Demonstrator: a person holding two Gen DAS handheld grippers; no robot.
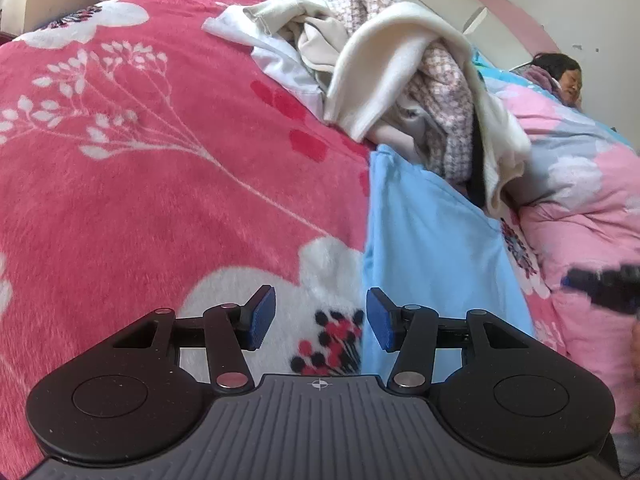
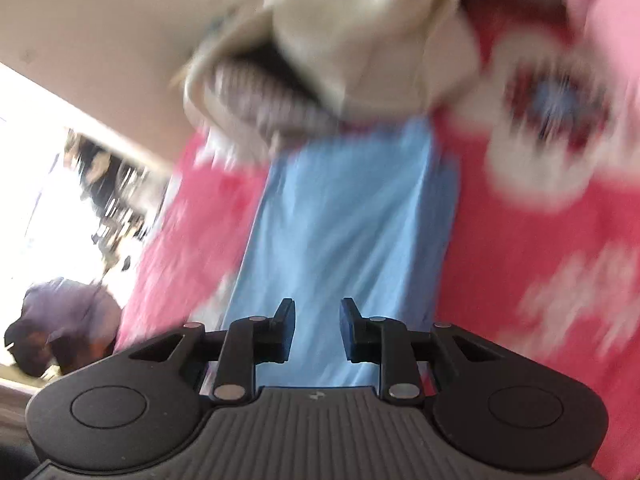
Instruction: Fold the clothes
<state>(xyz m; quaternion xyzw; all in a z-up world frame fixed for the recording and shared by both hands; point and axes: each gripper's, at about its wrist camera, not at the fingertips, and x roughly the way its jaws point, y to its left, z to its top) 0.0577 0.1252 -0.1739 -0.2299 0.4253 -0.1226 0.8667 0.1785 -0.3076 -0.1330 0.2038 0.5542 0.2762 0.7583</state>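
Blue garment (image 2: 344, 216) lies flat on the pink blanket (image 1: 140, 184), long axis twelve-to-six from my right gripper (image 2: 317, 330), jaws apart, empty, directly over it; left gripper (image 1: 321, 318), spread, empty, has its edge at two o'clock; right nearer.

Left wrist view: sharp, evenly lit by soft daylight, colours saturated on red blanket (image 1: 140, 168). Faint shadow under clothes pile (image 1: 400, 92). Fisheye bends scene, dark corners at 1 and 11 o'clock. Dark object (image 1: 604, 284) at 3 o'clock smeared by motion.

Right wrist view: heavy motion blur over all fabric; only gripper body crisp. Blown-out window glare (image 2: 44, 200) at 9 o'clock. Blue garment (image 2: 344, 240) streaked, unfocused.
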